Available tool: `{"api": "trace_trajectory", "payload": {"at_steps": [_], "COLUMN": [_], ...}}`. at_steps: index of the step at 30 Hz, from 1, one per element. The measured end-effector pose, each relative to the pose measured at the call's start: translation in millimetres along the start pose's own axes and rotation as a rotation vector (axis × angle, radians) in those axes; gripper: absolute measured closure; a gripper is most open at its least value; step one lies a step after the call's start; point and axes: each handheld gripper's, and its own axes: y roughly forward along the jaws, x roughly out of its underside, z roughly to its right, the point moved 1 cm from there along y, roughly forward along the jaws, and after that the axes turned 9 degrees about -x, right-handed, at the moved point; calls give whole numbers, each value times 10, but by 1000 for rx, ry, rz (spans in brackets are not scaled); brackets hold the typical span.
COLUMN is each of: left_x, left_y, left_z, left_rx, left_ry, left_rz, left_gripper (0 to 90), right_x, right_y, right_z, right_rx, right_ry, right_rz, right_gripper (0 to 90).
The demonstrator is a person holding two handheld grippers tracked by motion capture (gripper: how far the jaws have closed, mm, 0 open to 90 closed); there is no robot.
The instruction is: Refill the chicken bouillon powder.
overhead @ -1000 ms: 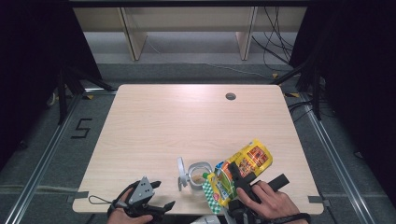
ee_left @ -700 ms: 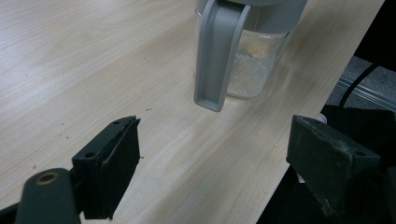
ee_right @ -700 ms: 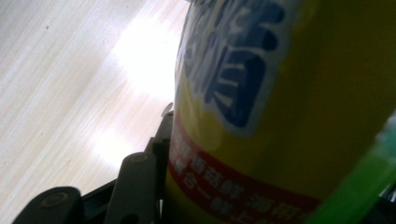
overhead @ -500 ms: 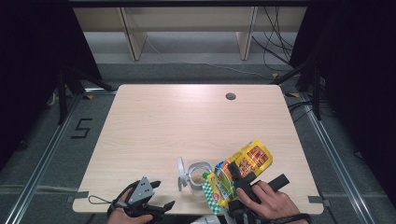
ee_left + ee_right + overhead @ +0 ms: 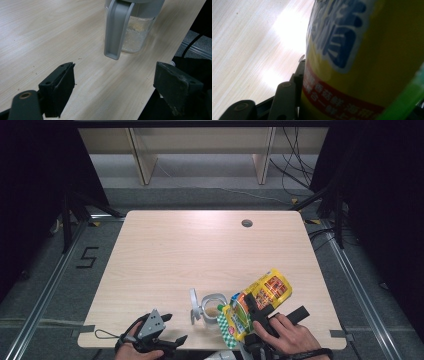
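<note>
The right gripper (image 5: 257, 312), clamping the yellow pouch (image 5: 255, 301), is tilting its mouth toward the jar (image 5: 214, 306) at nine o'clock, while the left gripper (image 5: 167, 330) is waiting open.

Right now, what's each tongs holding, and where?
Right tongs grip the yellow pouch across its body, near the lower end. Left tongs stand open, holding nothing, short of the jar.
</note>
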Motion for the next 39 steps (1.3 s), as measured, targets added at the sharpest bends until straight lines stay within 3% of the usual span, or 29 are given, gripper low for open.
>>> {"api": "trace_trajectory", "payload": {"at_steps": [3, 4, 7, 8, 10, 12, 14, 17, 18, 22, 24, 26, 27, 28, 32, 39], "left_x": [-1, 3, -3, -4, -5, -2, -5, -3, -4, -5, -2, -1, -4, -5, -7, -8], "left_y": [1, 11, -5, -7, -8, -4, -8, -5, -5, -4, 6, 6, -4, -5, -11, -11], "left_z": [1, 2, 0, -1, -3, -2, -2, 1, 0, 0, 2, 1, 2, -1, -9, -6], "left_rx": [0, 5, 1, 2, 1, 3, 2, -1, 0, 3, 5, 5, 0, 3, -1, -1], "left_ry": [0, -5, 2, 0, -1, -3, 0, -2, -1, -2, -6, -6, -3, -2, 3, 2], "left_rz": [-4, 7, -7, -7, -8, -2, -7, -7, -8, -8, 1, 2, -7, -8, -8, -8], "left_gripper": [166, 166, 166, 166, 166, 166, 165, 166, 165, 166, 166, 166, 166, 166, 166, 166], "right_x": [-3, -9, -16, -18, -29, -36, -38, -38, -40, -39, -45, -41, -43, -44, -32, -33], "right_y": [-6, -12, -10, -9, 3, 20, 31, 39, 41, 51, 54, 59, 62, 63, 62, 37], "right_z": [11, 8, 21, 34, 38, 46, 41, 59, 57, 81, 74, 93, 97, 90, 113, 116], "right_rx": [15, -12, 13, -10, 11, -16, 1, -22, -5, -9, -12, -13, -36, -20, -24, -15], "right_ry": [-8, 17, 16, 16, 13, 8, 8, 5, 5, -11, 10, -14, 3, 13, -8, 3], "right_rz": [-6, -3, -3, 1, -3, 1, -2, -2, -5, -7, -11, -10, -8, -12, -1, -6], "right_gripper": [581, 580, 581, 581, 581, 580, 581, 581, 581, 581, 581, 580, 580, 580, 581, 581]}}
